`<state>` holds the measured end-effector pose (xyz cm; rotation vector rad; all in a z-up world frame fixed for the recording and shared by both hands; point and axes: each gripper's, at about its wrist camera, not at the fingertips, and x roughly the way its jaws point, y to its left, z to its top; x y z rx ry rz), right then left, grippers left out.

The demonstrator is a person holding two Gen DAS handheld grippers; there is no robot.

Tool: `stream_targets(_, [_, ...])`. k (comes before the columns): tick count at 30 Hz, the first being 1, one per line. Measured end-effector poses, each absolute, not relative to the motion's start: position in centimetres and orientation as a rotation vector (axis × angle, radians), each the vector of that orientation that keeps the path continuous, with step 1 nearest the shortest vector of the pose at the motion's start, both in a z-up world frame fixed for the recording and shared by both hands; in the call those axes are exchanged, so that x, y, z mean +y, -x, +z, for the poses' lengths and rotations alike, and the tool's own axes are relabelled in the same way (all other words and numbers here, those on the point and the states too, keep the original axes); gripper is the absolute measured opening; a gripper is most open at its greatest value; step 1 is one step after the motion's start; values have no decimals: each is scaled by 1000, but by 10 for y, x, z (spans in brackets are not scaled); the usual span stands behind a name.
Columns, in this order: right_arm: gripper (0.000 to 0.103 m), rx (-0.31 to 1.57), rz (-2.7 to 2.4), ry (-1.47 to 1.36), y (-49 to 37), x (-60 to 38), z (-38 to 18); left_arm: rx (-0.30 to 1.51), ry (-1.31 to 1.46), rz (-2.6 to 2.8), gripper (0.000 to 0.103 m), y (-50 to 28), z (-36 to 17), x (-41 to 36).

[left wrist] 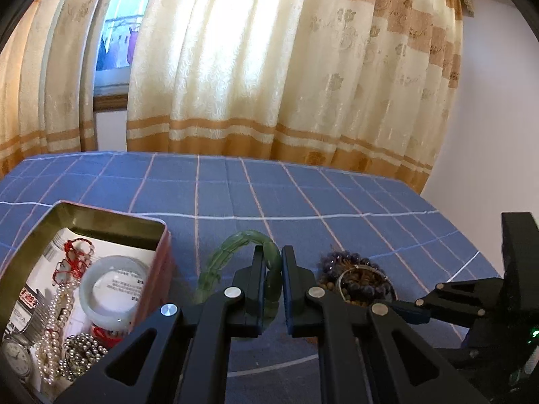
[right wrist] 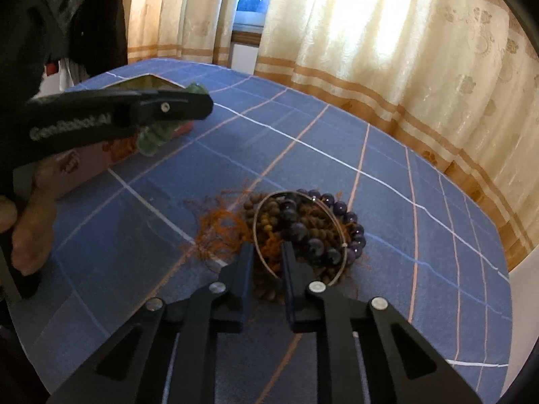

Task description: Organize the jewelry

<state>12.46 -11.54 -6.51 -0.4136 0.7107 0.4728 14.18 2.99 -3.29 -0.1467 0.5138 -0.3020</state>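
Observation:
My left gripper [left wrist: 273, 256] is shut on a carved green jade bangle [left wrist: 232, 252] and holds it just right of an open pink tin [left wrist: 111, 219]. The tin holds a pale jade bangle [left wrist: 114, 289], a pearl strand [left wrist: 59, 313], a red-cord piece, silver beads and a watch. From the right wrist view the left gripper [right wrist: 202, 101] carries the green bangle [right wrist: 151, 138] beside the tin. My right gripper [right wrist: 267, 249] stands with its fingers astride the near edge of a thin silver bangle [right wrist: 259, 235], which lies on a pile of purple beads [right wrist: 313, 239] and brown beads with orange tassel; the jaws are narrowly apart.
The table is covered by a blue checked cloth [left wrist: 303, 195]. Cream and gold curtains [left wrist: 269, 67] hang behind its far edge. The bead pile [left wrist: 357, 279] lies just right of my left gripper, and the right gripper body [left wrist: 471, 303] is beyond it.

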Motion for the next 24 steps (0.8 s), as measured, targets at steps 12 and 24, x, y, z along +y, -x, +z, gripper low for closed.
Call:
stream_targets(12, [6, 674, 430, 363, -112, -130, -49, 533, 182, -313, 8, -144, -35, 34])
stream_targets(24, [10, 688, 473, 277, -115, -144, -42, 538, 178, -311, 8, -144, -34, 33])
